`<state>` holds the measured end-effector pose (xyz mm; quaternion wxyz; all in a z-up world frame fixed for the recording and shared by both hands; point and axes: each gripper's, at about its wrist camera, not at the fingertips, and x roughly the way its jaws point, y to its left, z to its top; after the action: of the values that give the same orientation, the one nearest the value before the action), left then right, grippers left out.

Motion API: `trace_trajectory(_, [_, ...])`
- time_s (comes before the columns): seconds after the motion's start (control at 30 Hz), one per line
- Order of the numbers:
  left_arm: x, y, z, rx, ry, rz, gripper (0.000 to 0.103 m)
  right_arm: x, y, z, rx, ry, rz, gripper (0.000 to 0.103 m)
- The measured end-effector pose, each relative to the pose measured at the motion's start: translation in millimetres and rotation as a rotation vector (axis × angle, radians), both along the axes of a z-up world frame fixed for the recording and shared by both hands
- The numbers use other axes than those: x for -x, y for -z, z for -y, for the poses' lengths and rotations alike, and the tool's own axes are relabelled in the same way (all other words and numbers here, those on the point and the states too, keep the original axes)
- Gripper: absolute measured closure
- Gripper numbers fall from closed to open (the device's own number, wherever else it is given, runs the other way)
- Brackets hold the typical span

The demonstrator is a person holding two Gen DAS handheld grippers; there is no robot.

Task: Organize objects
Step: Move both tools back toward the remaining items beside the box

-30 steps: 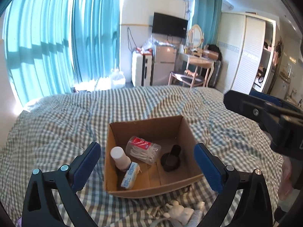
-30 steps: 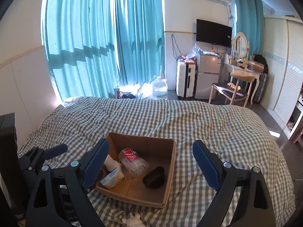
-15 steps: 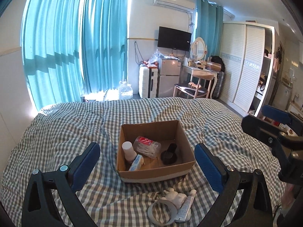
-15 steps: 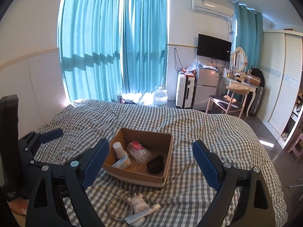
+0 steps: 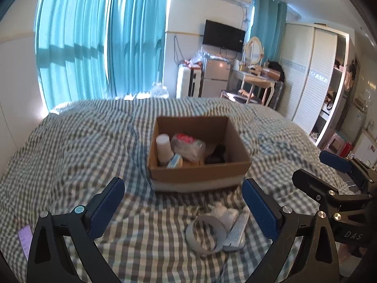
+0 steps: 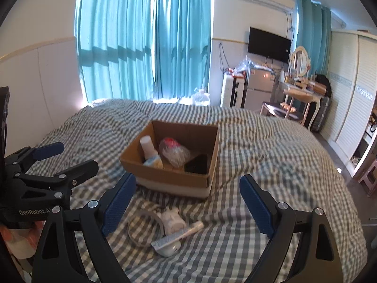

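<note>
A cardboard box [image 5: 200, 176] [image 6: 172, 179] stands on the checked bed. It holds a white bottle [image 5: 163, 146], a clear bag with a red label [image 5: 188, 146], a small blue-and-yellow pack [image 5: 175, 161] and a black object [image 5: 216, 156]. In front of it lie a tape ring [image 5: 205, 234] [image 6: 143, 231], a white figure [image 5: 226, 213] [image 6: 172, 220] and a tube [image 5: 238, 228] [image 6: 179, 234]. My left gripper [image 5: 182, 206] is open and empty, short of these. My right gripper [image 6: 187, 202] is open and empty above them.
The checked bed cover [image 5: 70, 153] spreads to both sides. A purple slip [image 5: 24, 235] lies at the bed's left edge. Behind the bed are blue curtains [image 5: 94, 35], a fridge [image 5: 215, 80], a dressing table [image 5: 256, 80] and a wardrobe [image 5: 315, 77].
Both grippers have pulled back from the box and toward the bed's near edge. The tape ring, white figure and tube have come fully into view. Both stay open.
</note>
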<state>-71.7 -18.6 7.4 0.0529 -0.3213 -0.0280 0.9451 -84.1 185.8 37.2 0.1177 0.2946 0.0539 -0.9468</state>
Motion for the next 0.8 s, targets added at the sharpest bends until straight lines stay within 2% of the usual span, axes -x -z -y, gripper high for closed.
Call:
trace_trajectory(0.13, [4.5,41.6,-1.1,0.012,-0.011,0.078,0.001,7.3,42.6,-3.5,-0.011,0.006,0.068,0.013])
trace_trajectory(0.33, [3.4,90.8,-13.0,0.042,0.022,0.139,0.001,18.3,91.2,-4.6,-0.018,0.018,0.157,0.013])
trace_trajectory(0.43, [6.3,112.7,-20.3,0.082,0.032,0.185,0.001,20.0,108.3,-5.4,-0.014,0.030,0.188,0.013])
trace_trajectory(0.57, [12.8,126.3,-25.7,0.105,0.053,0.218,0.002,20.9,120.0,-8.9,0.001,0.039,0.214,0.013])
trace_trajectory(0.63, [19.0,131.8,-28.1,0.112,0.057,0.247,0.010,21.4,122.4,-12.7,0.017,0.056,0.220,0.013])
trace_trajectory(0.67, [22.6,135.5,-31.1,0.120,0.064,0.262,0.017,21.3,123.2,-15.8,0.026,0.069,0.220,0.013])
trace_trajectory(0.73, [28.6,140.4,-35.3,0.118,0.083,0.285,0.033,21.5,123.4,-18.4,0.042,0.080,0.225,0.013])
trace_trajectory(0.8, [35.1,148.8,-43.3,0.123,0.113,0.314,0.056,21.8,124.3,-20.3,0.055,0.087,0.230,0.013])
